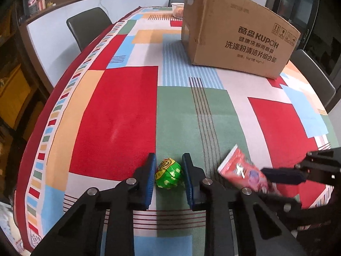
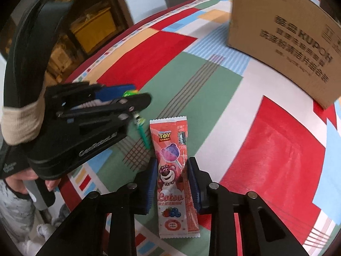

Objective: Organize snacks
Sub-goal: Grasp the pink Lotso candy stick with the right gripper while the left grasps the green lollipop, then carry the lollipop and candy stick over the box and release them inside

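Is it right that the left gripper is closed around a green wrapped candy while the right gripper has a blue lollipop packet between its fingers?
Not quite. The packet between the right gripper's fingers is red, not blue: the right wrist view shows a red lollipop packet with a pink bear printed on it. The rest holds: the left gripper is closed around the green wrapped candy.

Patterned tablecloth (image 1: 119, 111), dark chairs (image 1: 89, 25), white basket (image 1: 178, 8)

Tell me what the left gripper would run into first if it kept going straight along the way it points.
The green foil-wrapped candy already sits between the left gripper pads, seemingly pinched. Pushing on, the fingers would likely meet the patterned tablecloth right beneath it; depth is hard to judge here.
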Available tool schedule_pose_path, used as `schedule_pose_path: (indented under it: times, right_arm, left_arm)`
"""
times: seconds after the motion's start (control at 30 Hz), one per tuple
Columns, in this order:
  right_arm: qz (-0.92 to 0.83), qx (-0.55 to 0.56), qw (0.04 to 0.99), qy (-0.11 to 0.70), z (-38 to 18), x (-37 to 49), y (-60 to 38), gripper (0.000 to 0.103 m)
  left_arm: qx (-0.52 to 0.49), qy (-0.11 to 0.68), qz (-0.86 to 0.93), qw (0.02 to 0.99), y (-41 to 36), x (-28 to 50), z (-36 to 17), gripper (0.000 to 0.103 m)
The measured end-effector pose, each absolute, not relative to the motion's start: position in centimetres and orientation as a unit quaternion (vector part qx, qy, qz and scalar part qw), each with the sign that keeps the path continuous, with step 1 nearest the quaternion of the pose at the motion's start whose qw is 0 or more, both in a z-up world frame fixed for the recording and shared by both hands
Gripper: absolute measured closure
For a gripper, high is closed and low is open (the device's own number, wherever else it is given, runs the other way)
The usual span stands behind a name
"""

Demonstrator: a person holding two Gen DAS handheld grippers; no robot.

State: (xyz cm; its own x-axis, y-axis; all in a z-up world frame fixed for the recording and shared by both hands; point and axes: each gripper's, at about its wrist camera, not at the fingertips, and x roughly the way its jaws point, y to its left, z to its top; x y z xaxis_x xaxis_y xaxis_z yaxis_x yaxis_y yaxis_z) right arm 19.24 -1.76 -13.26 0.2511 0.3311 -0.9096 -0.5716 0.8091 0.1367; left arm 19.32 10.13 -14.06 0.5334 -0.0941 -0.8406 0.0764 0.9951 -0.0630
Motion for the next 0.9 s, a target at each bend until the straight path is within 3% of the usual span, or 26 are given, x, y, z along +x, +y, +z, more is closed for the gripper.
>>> schedule_pose_path:
  times: [0.9]
  right_arm:
    - [0.248,-0.068,0.855,0.451,-7.4,21.5,-6.2,0.075]
  left_arm:
    - [0.004,0.406,-0.076,0.911,6.9,19.3,-6.3,0.078]
